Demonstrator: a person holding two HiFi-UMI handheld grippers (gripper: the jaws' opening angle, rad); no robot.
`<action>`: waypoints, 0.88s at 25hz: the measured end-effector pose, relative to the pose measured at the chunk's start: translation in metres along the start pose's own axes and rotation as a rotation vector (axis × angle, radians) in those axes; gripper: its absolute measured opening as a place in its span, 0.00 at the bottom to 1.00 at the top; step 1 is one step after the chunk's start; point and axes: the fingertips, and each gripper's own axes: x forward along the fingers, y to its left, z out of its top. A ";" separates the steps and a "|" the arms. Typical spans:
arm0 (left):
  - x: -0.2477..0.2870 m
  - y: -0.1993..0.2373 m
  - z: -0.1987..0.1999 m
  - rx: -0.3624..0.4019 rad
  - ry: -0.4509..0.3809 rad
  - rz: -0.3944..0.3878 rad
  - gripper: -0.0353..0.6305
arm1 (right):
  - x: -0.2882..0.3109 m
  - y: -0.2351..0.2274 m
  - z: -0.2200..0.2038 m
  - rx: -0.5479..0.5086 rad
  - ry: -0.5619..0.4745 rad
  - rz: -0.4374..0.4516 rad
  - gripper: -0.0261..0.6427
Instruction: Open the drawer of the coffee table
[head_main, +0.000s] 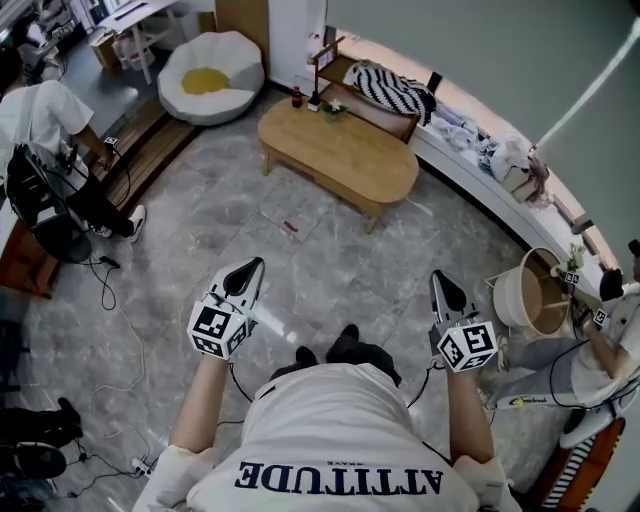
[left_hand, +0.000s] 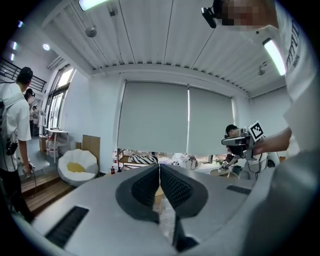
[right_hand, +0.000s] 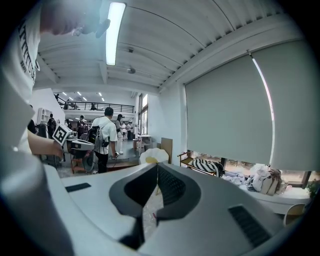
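The person stands on a grey stone-patterned floor (head_main: 250, 200) with both arms held out in front, one tool in each hand. The coffee table (head_main: 340, 150) – a low, oval, light-wood piece – sits well ahead of both grippers, between them and the long window bench (head_main: 470, 150) that runs along the wall. From the head view only its top and a couple of legs show; its drawer cannot be made out.

The left gripper (head_main: 256, 263) points toward the table, well short of it, its marker cube just in front of the person's hand. In the left gripper view its jaws are pressed together at the tips, the ribbed pads (left_hand: 172, 187) facing each other with nothing between them. The right gripper (head_main: 440, 276) is held level with the left one and apart from it, also aimed forward – its jaws likewise meet at the tips and carry nothing.

A small red bottle (head_main: 296, 97) stands by the table's far end (whether on the top or just beside it is hard to tell). A black-and-white striped cushion (head_main: 392, 88) lies on the seat behind the table. A white beanbag chair (head_main: 210, 75) with a yellow centre sits off to the far left, and a round tub (head_main: 512, 297) stands near the right gripper
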 end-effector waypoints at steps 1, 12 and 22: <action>0.002 0.002 0.000 -0.004 0.002 0.001 0.08 | 0.003 -0.001 0.000 0.001 0.002 0.001 0.07; 0.030 0.033 -0.010 -0.022 0.033 0.046 0.08 | 0.058 -0.017 -0.005 0.014 0.016 0.045 0.07; 0.097 0.067 0.007 -0.019 0.042 0.084 0.08 | 0.137 -0.064 0.003 0.018 0.014 0.095 0.07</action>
